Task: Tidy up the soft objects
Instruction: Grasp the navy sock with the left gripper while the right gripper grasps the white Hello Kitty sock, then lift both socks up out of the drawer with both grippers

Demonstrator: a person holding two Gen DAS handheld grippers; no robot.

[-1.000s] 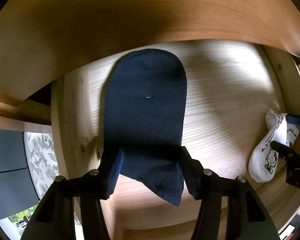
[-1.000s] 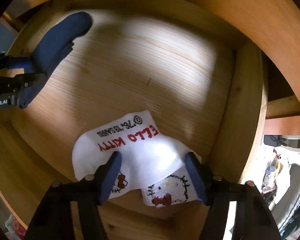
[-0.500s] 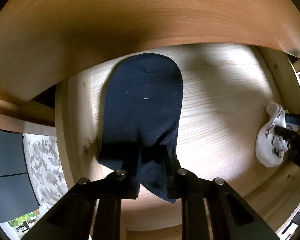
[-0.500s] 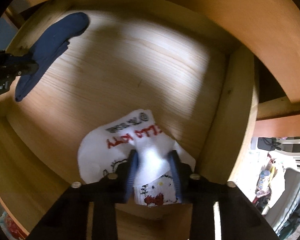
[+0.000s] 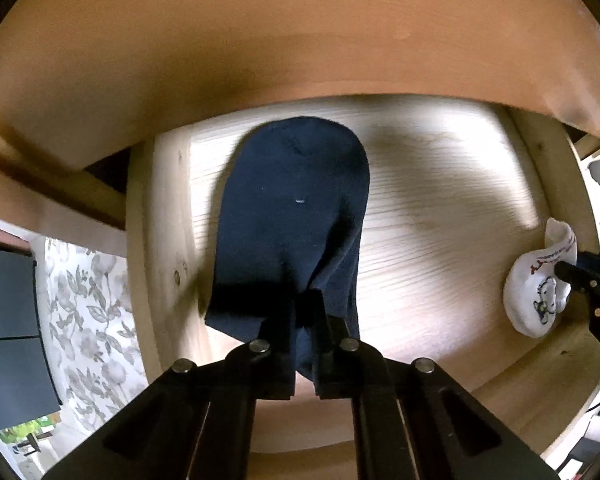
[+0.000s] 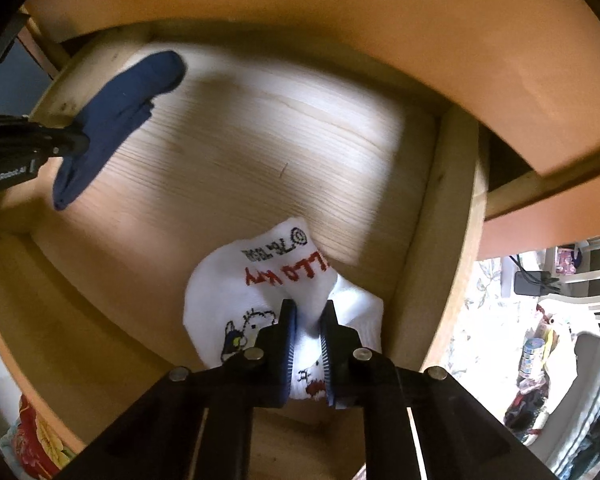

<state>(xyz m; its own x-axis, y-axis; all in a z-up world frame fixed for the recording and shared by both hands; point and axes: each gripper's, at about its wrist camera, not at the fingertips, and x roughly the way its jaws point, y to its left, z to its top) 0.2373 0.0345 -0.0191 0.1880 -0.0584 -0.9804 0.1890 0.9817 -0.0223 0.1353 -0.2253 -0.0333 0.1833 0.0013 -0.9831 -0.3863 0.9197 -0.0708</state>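
Note:
A navy blue sock point(image 5: 292, 216) lies stretched out at the left of a light wooden drawer point(image 5: 440, 216). My left gripper point(image 5: 302, 312) is shut on the sock's near end. A white Hello Kitty sock point(image 6: 260, 280) lies at the right of the drawer, near its right wall. My right gripper point(image 6: 308, 316) is shut on a pinched fold of it. The white sock point(image 5: 536, 292) and the right gripper point(image 5: 580, 276) show at the right edge of the left wrist view. The navy sock point(image 6: 116, 112) and the left gripper point(image 6: 72, 144) show at the upper left of the right wrist view.
A wooden panel point(image 5: 300, 40) overhangs the back of the drawer. The drawer's left wall point(image 5: 156, 248) and right wall point(image 6: 448, 240) stand close to each sock. Patterned fabric point(image 5: 84, 312) lies outside on the left. Cluttered room items point(image 6: 548, 320) lie outside on the right.
Both grippers went from open around their socks to shut on them. Both views have pulled back slightly and the pinched fabric bunches up.

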